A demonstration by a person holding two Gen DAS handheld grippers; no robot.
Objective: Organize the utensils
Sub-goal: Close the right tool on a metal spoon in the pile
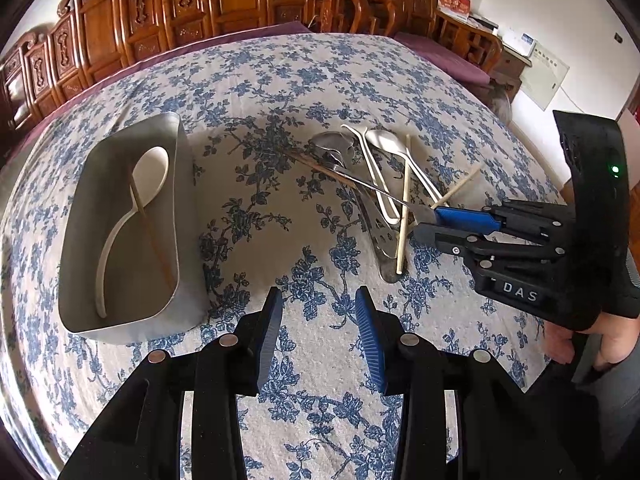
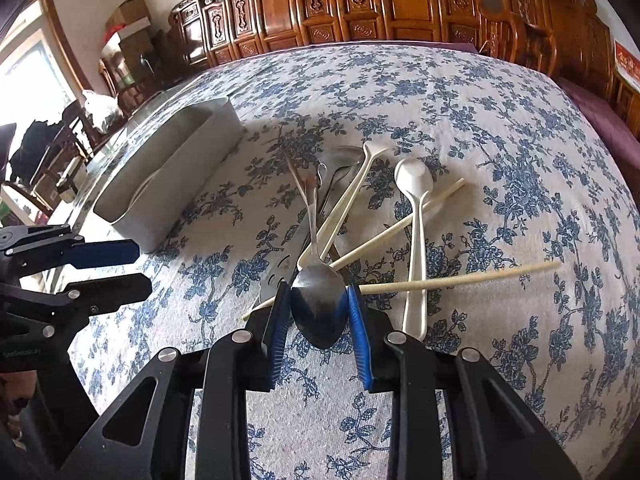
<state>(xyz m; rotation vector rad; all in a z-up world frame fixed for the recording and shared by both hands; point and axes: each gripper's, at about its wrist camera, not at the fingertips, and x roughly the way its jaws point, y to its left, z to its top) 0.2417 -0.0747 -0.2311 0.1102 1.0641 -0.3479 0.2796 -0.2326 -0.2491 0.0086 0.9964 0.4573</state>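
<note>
Left wrist view: the metal tray [image 1: 120,232] sits on the blue-flowered desk [image 1: 280,80] and already holds a white spoon [image 1: 132,216] and a brown chopstick [image 1: 154,232] — so the sorting looks partly done. Well to its right lies the pile of utensils [image 1: 372,184]: metal spoons, a slotted spatula, white spoons and pale chopsticks crossing one another. The left tongs [image 1: 318,336] hover low over bare cloth between tray and pile, fingers parted with nothing between them. The right tongs [image 1: 432,222] reach in from the right edge, roughly level, with their tips at the near end of the pile, pinching the end of a metal spoon [image 1: 360,180].

Right wrist view: the right tongs [image 2: 318,312] are clamped on the bowl of the metal spoon [image 2: 318,304], one blue pad against each side, the handle pointing away into the heap. The handle seems to lie over a white spoon [image 2: 344,208] and beside the chopsticks [image 2: 460,278]. The tray [image 2: 168,184] stands off to the left, well apart.

The step in hand is likely picking this spoon out. Next it wants lifting clear without dragging its neighbours, then carrying left to the tray — a grip on a curved, slick bowl may slip.
</note>
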